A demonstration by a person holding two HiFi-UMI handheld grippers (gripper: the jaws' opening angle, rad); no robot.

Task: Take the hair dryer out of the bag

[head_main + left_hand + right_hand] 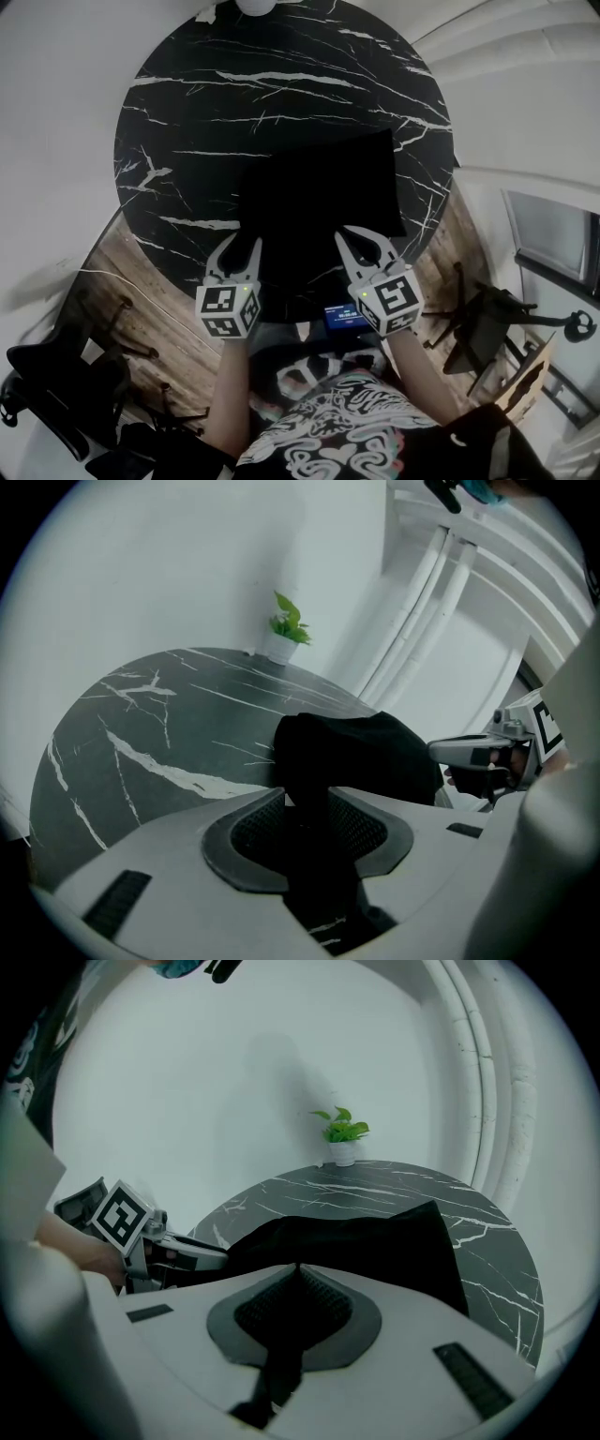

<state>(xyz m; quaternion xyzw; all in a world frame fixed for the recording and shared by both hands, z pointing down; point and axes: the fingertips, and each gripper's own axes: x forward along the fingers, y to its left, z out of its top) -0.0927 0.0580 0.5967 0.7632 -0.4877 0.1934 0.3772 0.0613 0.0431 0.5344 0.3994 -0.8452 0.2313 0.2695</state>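
Head view: black bag (pixel 319 197) on bench (pixel 187 122) is pinched by left tongs (pixel 241 246) and, seemingly, right tongs (pixel 364 239); hair dryer not yet extracted.

Setting: an office-type or studio room. Indicators:
- A round black marble-pattern table (pixel 281 103) lies under and ahead of the jaws of the left gripper (pixel 307 792).
- A small potted plant (pixel 284 630) stands at the table's far edge, beyond the jaws.
- Plain white walls (pixel 234 1072) rise behind the plant.
- Wood-plank floor (pixel 159 291) shows below the table.
- Black swivel chairs (pixel 56 375) stand to either side, behind the jaws.
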